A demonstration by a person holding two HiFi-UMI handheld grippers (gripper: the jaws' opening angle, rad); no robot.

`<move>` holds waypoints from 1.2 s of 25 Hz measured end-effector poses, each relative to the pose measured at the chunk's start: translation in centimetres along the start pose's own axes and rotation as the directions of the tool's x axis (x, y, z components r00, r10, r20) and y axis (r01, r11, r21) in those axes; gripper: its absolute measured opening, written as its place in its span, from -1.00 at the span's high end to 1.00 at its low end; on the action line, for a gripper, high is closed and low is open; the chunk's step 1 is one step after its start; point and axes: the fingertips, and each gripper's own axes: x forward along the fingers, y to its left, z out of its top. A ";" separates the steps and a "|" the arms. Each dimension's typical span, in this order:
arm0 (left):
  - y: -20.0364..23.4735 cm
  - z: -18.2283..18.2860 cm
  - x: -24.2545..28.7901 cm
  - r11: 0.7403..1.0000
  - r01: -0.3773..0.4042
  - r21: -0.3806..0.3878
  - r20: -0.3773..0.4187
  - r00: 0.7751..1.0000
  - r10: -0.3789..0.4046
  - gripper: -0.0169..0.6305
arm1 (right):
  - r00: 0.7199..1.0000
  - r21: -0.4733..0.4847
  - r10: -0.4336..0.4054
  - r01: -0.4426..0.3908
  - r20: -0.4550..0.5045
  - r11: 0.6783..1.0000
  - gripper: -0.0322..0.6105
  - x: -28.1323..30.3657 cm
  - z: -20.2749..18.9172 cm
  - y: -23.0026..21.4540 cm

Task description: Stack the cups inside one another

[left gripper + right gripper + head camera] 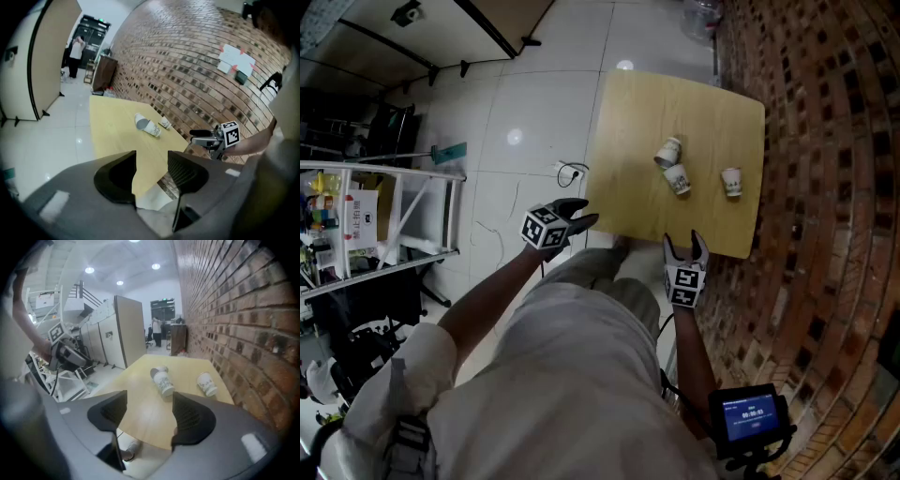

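Note:
Three white paper cups lie on their sides on the wooden table (628,122). Two touch near its middle, cup one (668,151) (140,122) (158,371) and cup two (677,178) (153,129) (164,384). The third cup (731,182) (164,123) (206,383) lies apart, nearer the brick wall. My left gripper (584,212) (151,164) hovers open and empty off the table's near left corner. My right gripper (684,244) (149,416) is open and empty just short of the near edge, below the cups. Each gripper view shows the other gripper: right gripper (206,136), left gripper (65,355).
A brick wall (825,141) runs along the table's right side. White tiled floor (534,122) lies to the left, with a cable and plug (570,172) near the table. A metal shelf rack (366,225) stands at far left. A person (75,51) stands far off in a doorway.

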 end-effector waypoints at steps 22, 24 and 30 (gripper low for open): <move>-13.9 -5.0 -7.7 0.984 -0.140 0.110 0.200 0.973 0.116 0.46 | 0.946 0.119 -0.245 0.224 0.212 0.967 0.36 -21.8 -2.5 -2.4; -14.1 -3.8 -6.5 0.986 -0.118 0.120 0.186 0.978 0.094 0.45 | 0.950 0.118 -0.241 0.222 0.196 0.968 0.36 -20.9 -2.8 -2.6; -11.3 0.9 -1.3 0.985 -0.044 0.169 0.136 0.990 0.021 0.43 | 0.949 0.115 -0.270 0.253 0.165 0.961 0.37 -17.3 -0.7 -4.8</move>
